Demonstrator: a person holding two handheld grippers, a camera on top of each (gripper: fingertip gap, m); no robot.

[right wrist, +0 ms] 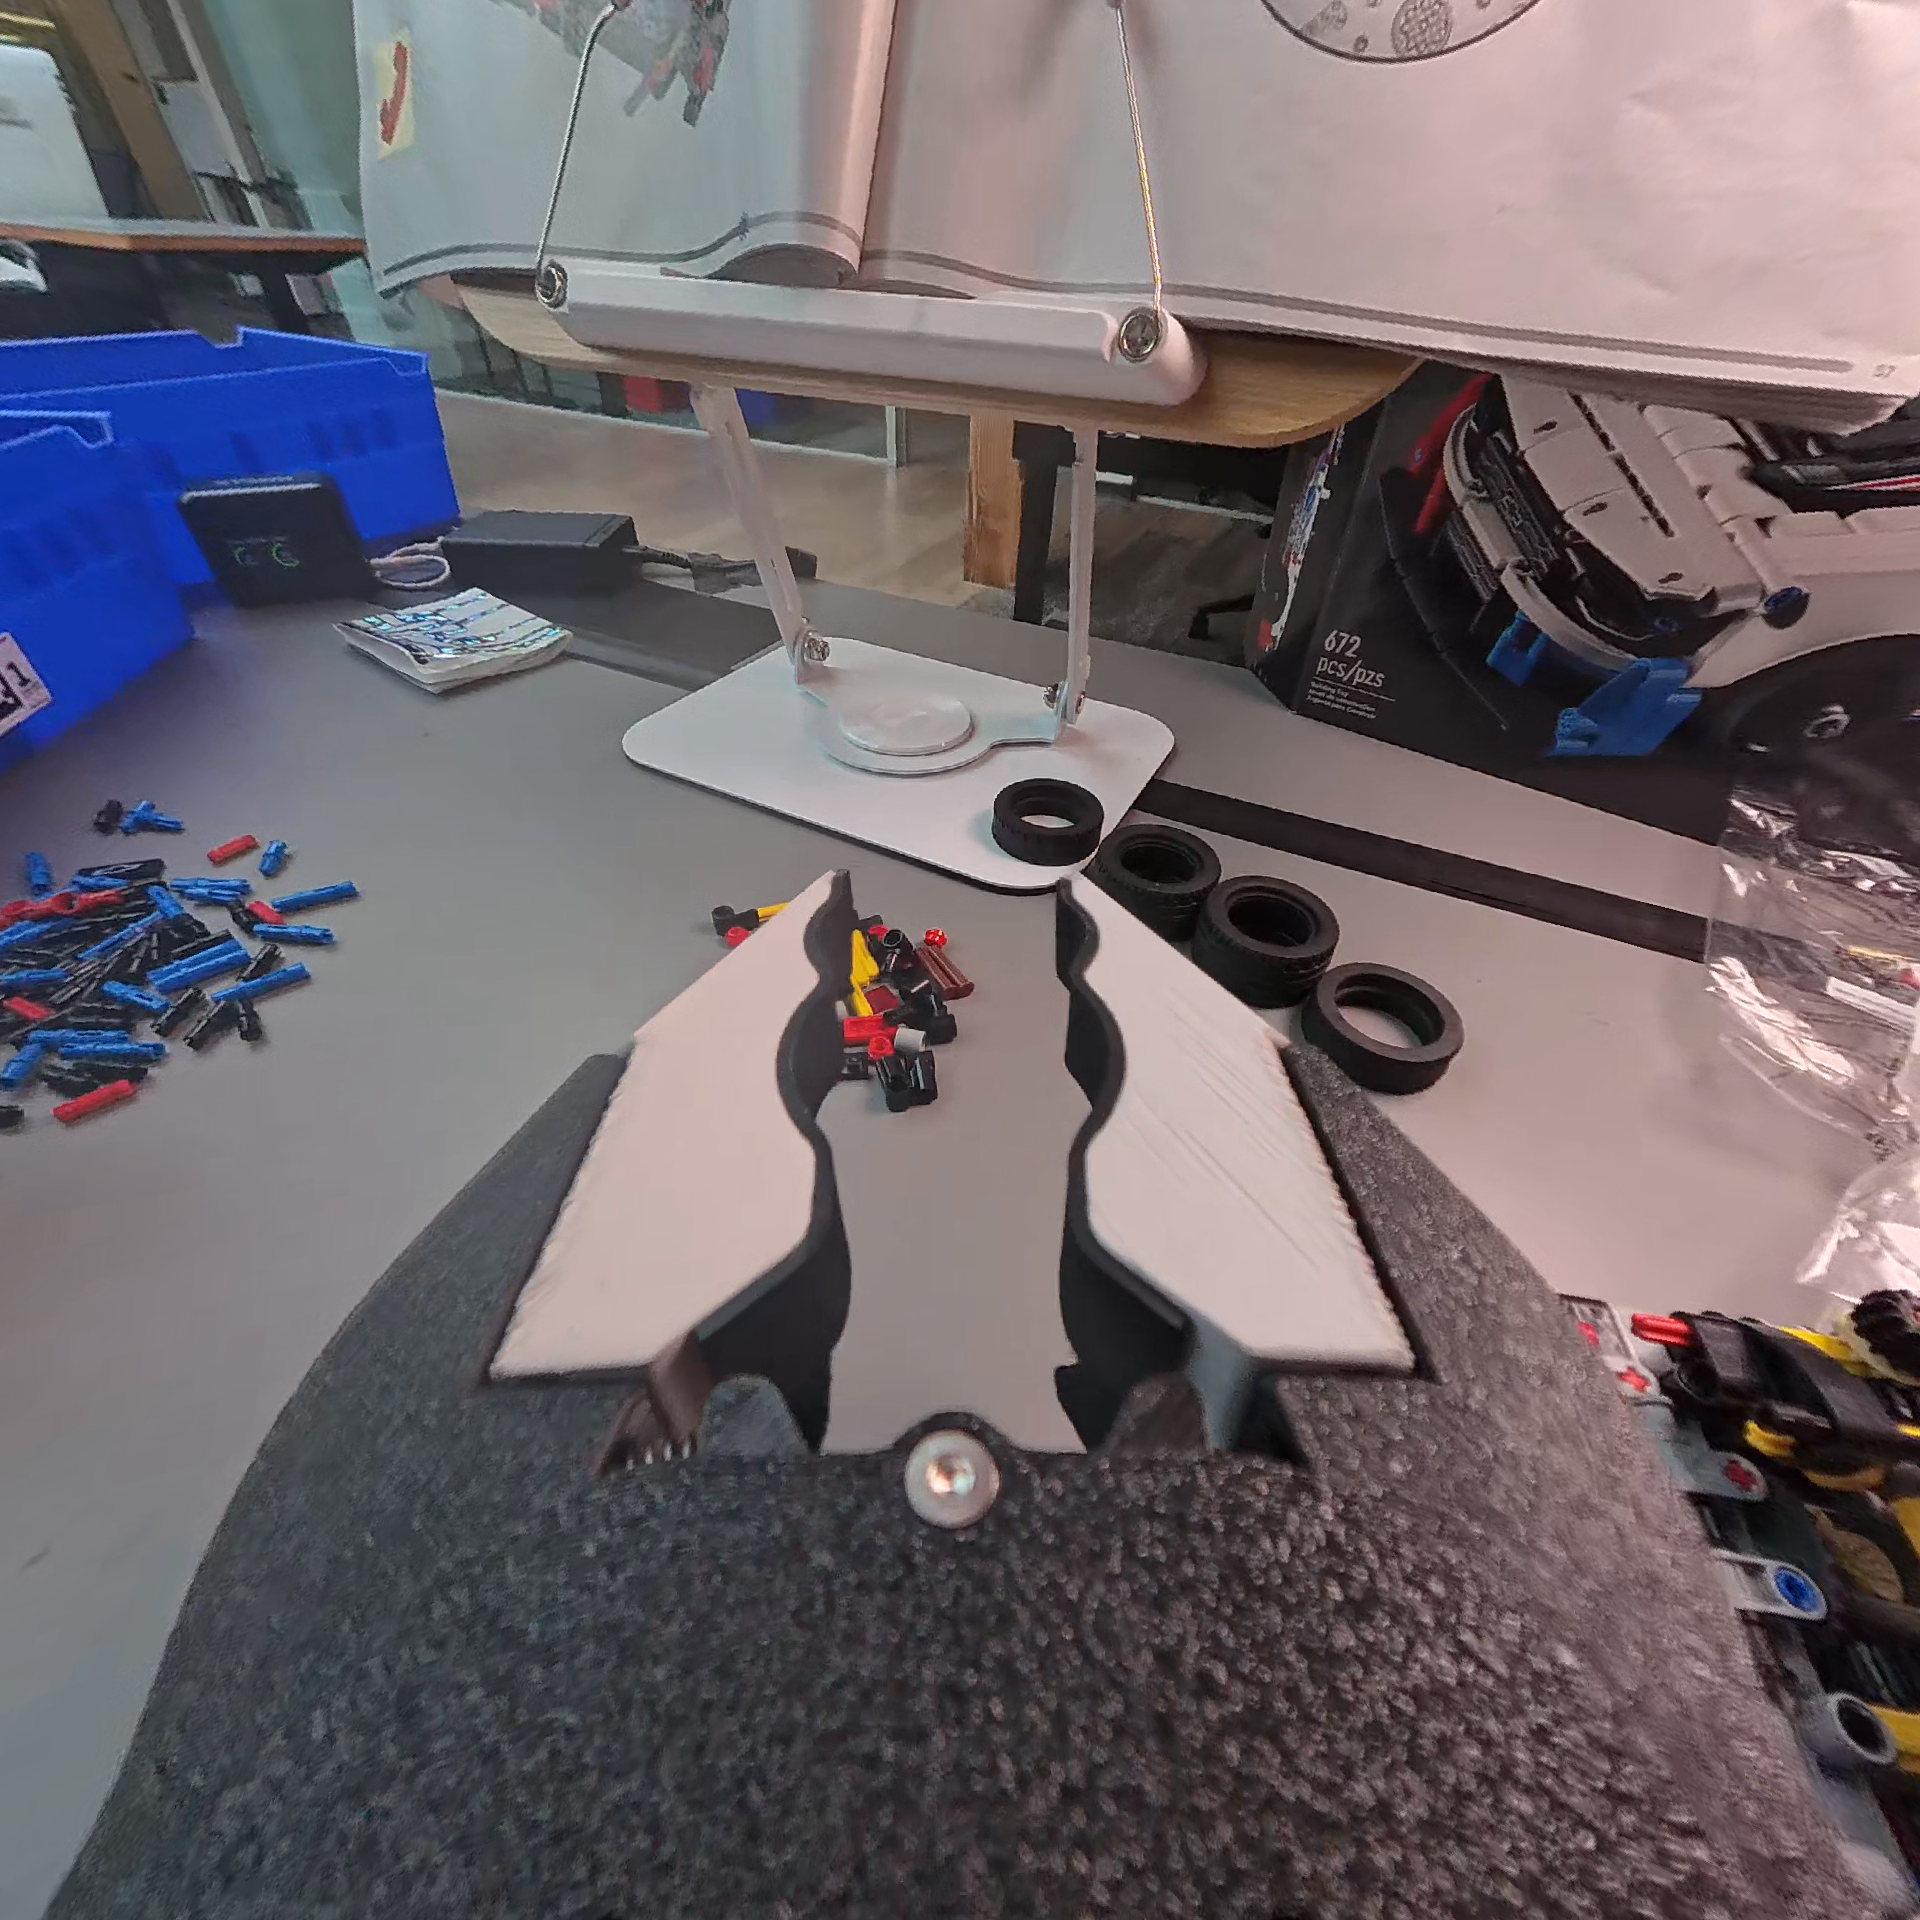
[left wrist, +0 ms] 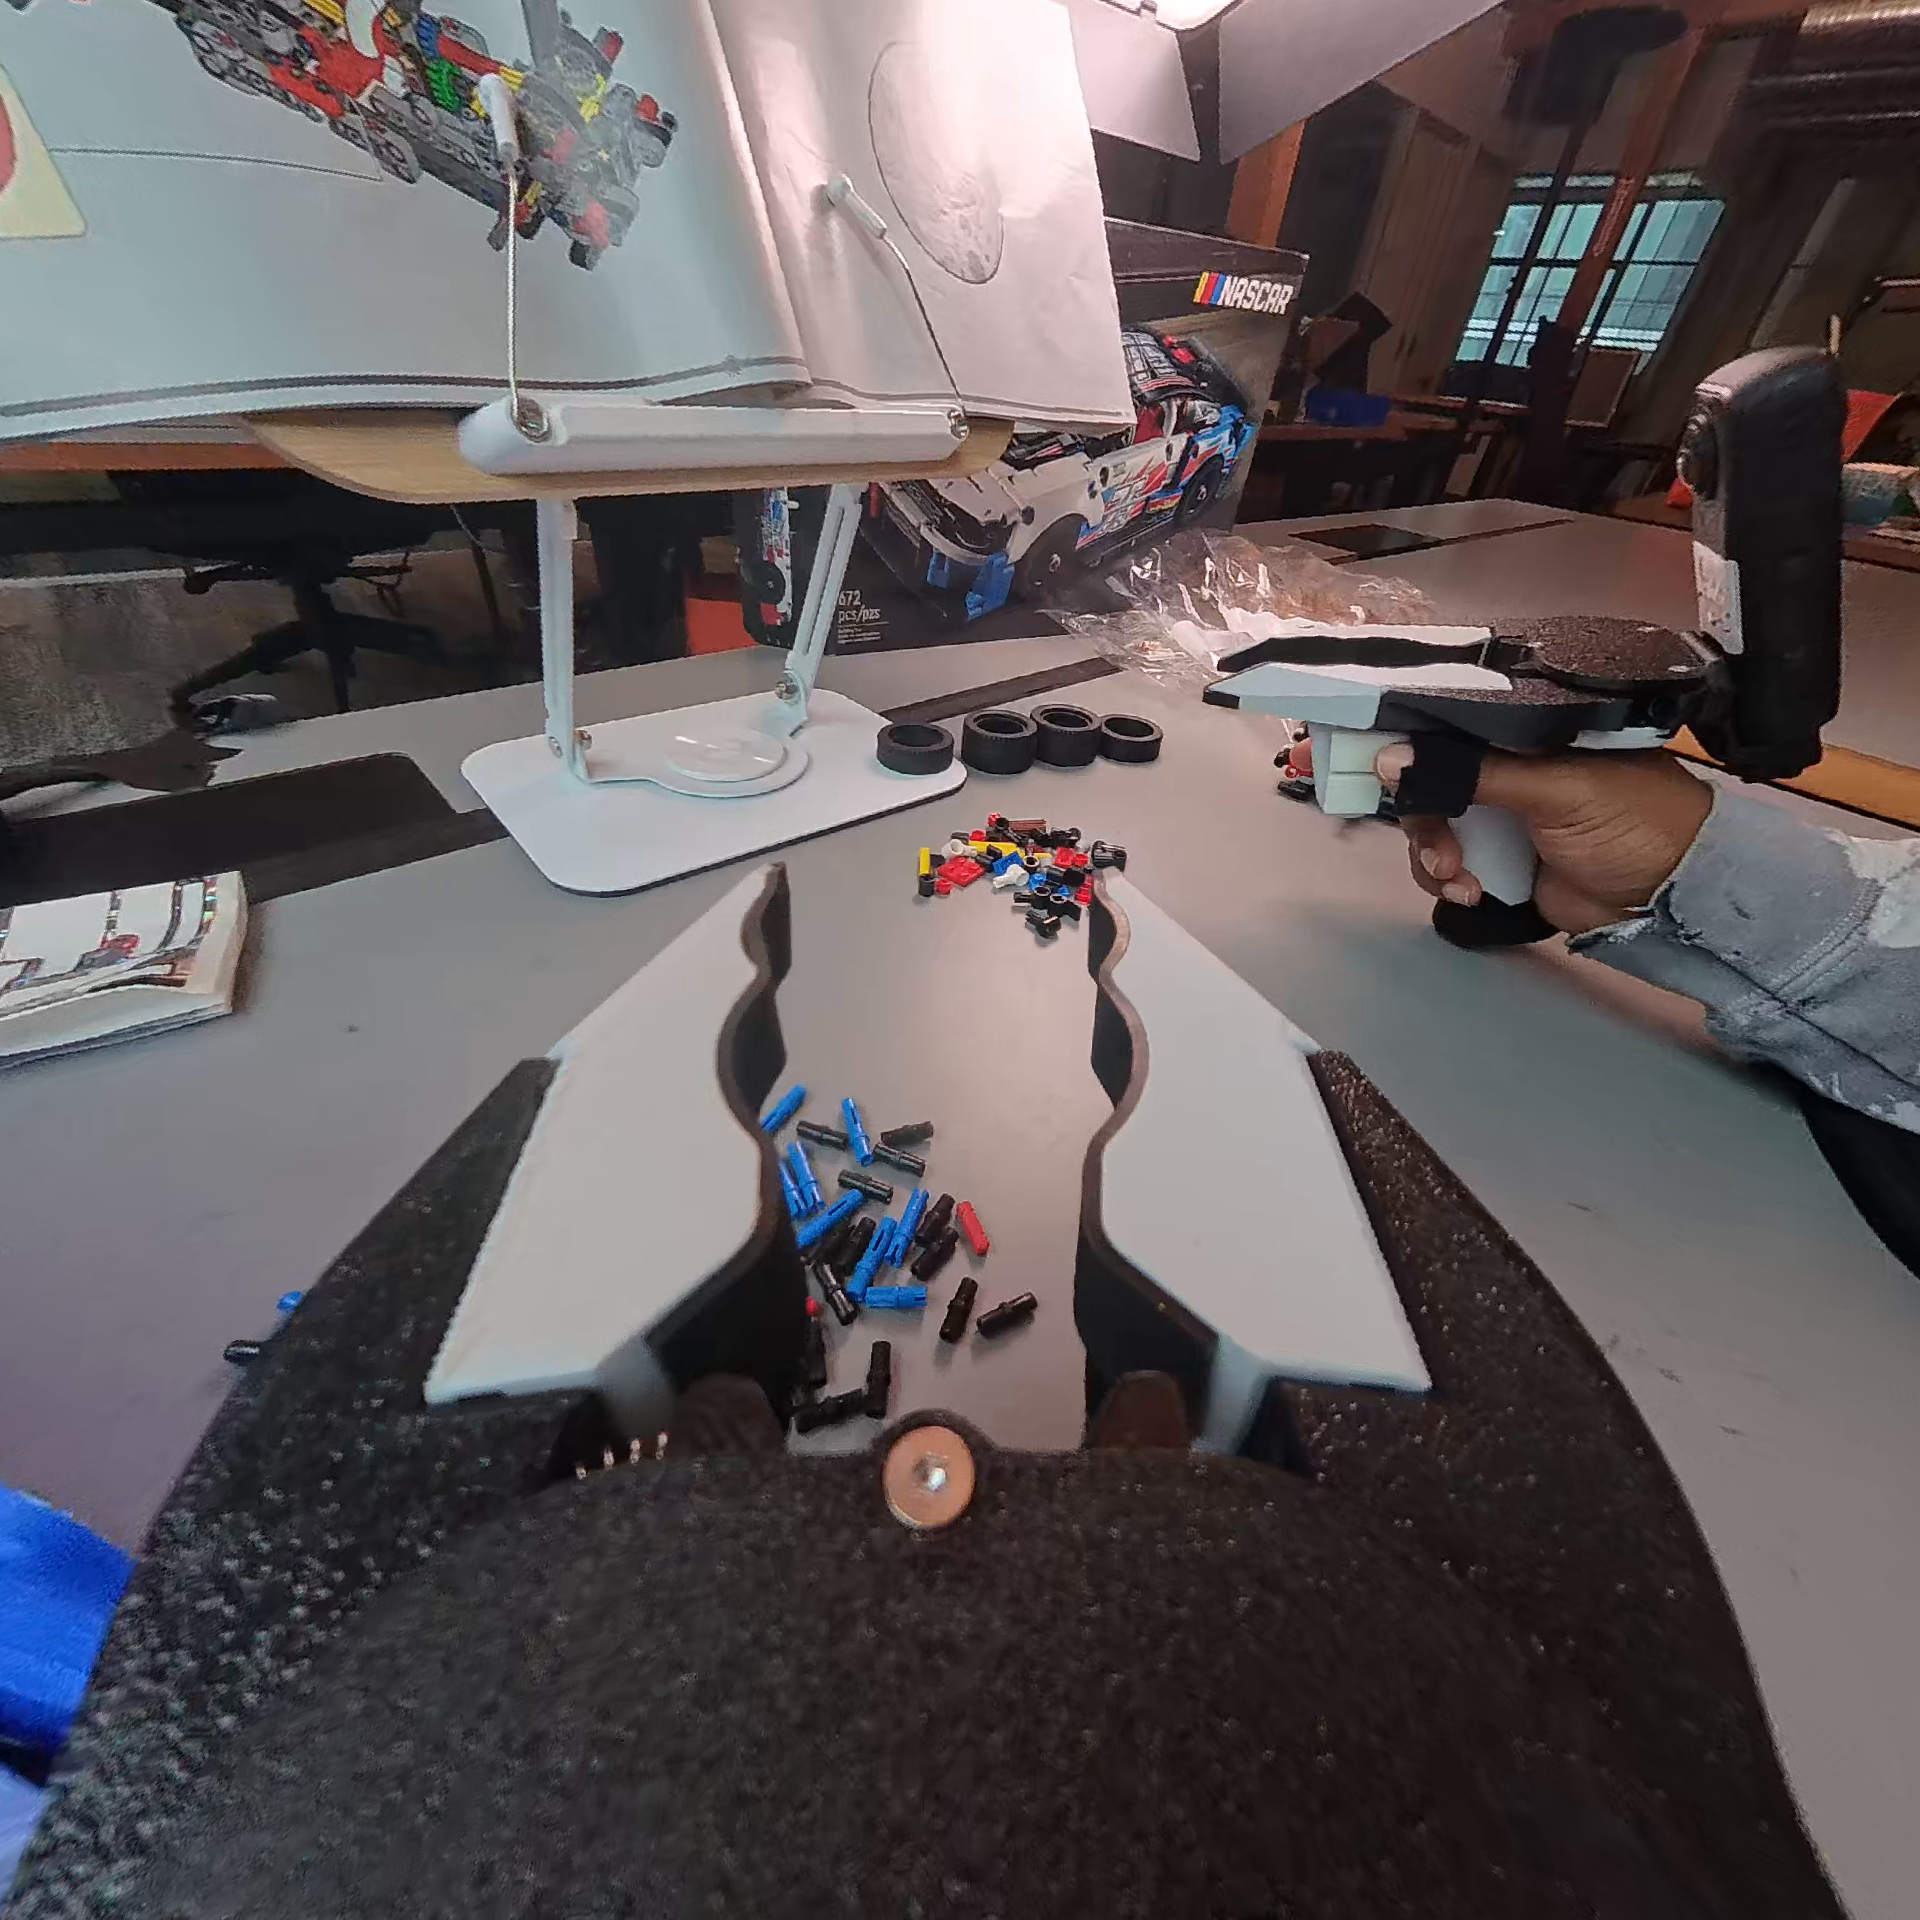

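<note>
Two heaps on desk (left wrist: 312, 1195). Left gripper (left wrist: 935, 914) jaws open, empty, over blue-black pins (left wrist: 873, 1216) — light, stiff, slippery; pinch one across shaft. Right gripper (right wrist: 951, 914) jaws open, empty, above mixed bits (right wrist: 899, 1013); tyres (right wrist: 1262, 925) just beside.

Each wrist camera looks forward along its own fingers, low over the grey table (left wrist: 1351, 1039). Both views share the white metal book stand (left wrist: 717, 790) (right wrist: 904, 748) and four black rubber tyres (left wrist: 1018, 738) (right wrist: 1226, 935); background apparently blurred.
</note>
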